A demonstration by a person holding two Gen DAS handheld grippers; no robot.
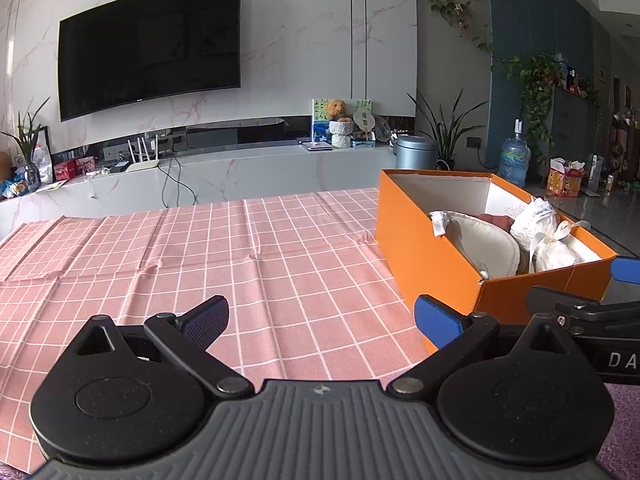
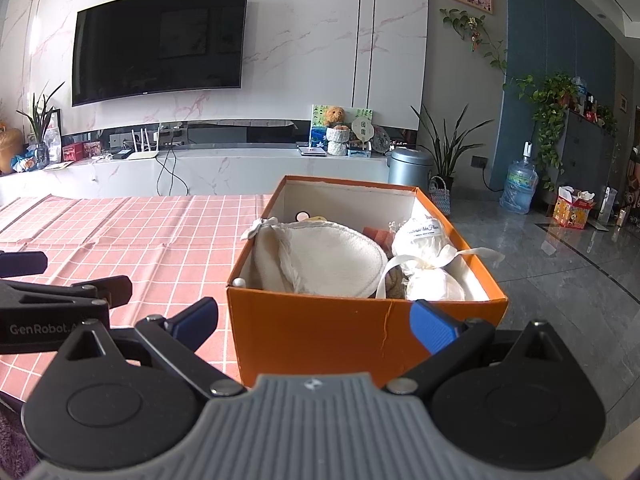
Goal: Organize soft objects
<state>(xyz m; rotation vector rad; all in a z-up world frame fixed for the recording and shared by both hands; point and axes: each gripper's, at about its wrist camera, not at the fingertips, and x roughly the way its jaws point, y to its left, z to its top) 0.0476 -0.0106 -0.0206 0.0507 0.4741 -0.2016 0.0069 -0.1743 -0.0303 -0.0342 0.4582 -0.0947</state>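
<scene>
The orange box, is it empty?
No, the orange box holds soft things: a cream pad and white tied pouches.

"GenRobot.A" on left tool (image 2: pixel 60 326); "DA" on right tool (image 1: pixel 620 360).

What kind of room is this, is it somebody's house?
Most likely a home living room. A big black wall-mounted television hangs above a long white marble-look media console, leafy green potted plants stand around, and a small brown teddy bear sits on the console.
</scene>
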